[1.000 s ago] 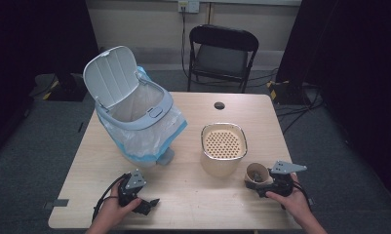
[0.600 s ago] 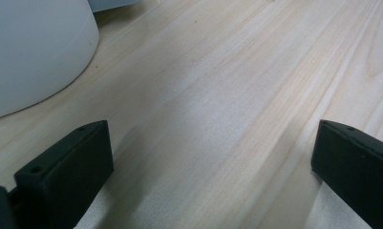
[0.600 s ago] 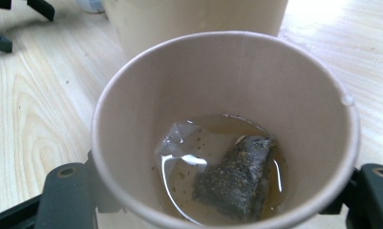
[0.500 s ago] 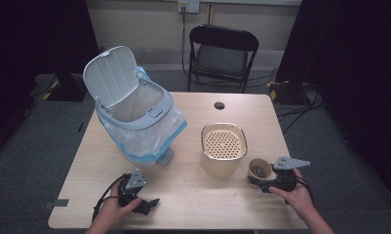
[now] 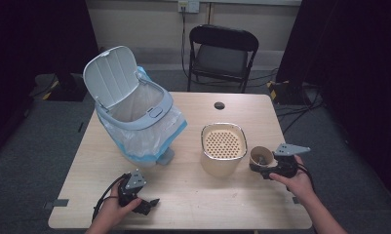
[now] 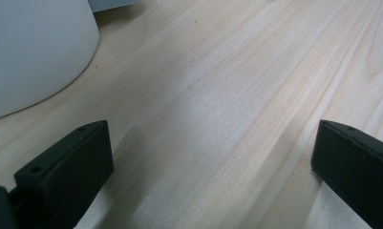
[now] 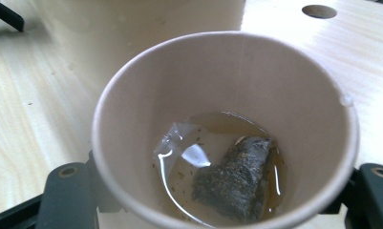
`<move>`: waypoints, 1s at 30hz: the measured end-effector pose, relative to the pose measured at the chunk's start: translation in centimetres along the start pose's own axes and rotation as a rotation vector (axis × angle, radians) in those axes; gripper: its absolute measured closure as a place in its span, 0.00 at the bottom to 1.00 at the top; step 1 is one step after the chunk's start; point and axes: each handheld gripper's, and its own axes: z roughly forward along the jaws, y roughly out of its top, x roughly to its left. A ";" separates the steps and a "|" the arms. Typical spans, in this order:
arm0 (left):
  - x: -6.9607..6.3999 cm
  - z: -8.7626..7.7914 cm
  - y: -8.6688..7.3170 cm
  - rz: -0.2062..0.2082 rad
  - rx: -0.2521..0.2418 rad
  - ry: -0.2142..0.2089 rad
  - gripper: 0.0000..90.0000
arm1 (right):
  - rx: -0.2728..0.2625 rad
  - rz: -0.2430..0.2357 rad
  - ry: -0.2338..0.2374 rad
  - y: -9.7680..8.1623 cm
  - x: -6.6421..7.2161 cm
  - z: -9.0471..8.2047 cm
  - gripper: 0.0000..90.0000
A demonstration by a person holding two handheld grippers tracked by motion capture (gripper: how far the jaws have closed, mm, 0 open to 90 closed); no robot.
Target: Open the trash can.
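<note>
One paper cup (image 5: 259, 157) with tea bag (image 7: 237, 179) and liquid, upright, gripped between right gripper (image 5: 264, 169) jaws, which just closed on it. Strainer pot (image 5: 224, 147) just beside at nine o'clock of cup. Left gripper (image 5: 146, 205) open wide, empty, well apart on table (image 5: 198, 195).

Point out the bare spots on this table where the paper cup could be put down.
Bare wood lies between the left gripper and the strainer tub, and behind the tub near the table hole. The lined bin crowds the left.

Black folding chair (image 5: 223, 53), grey floor (image 5: 42, 146)
</note>
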 end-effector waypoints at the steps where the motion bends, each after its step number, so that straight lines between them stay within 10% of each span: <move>1: 0.0 0.0 0.0 0.000 0.000 0.000 0.00 | 0.000 0.001 -0.002 0.1 -0.1 0.0 0.30; 30: 0.0 0.0 0.0 0.000 0.001 -0.001 0.00 | 0.002 -0.018 -0.030 4.7 -4.3 1.4 0.30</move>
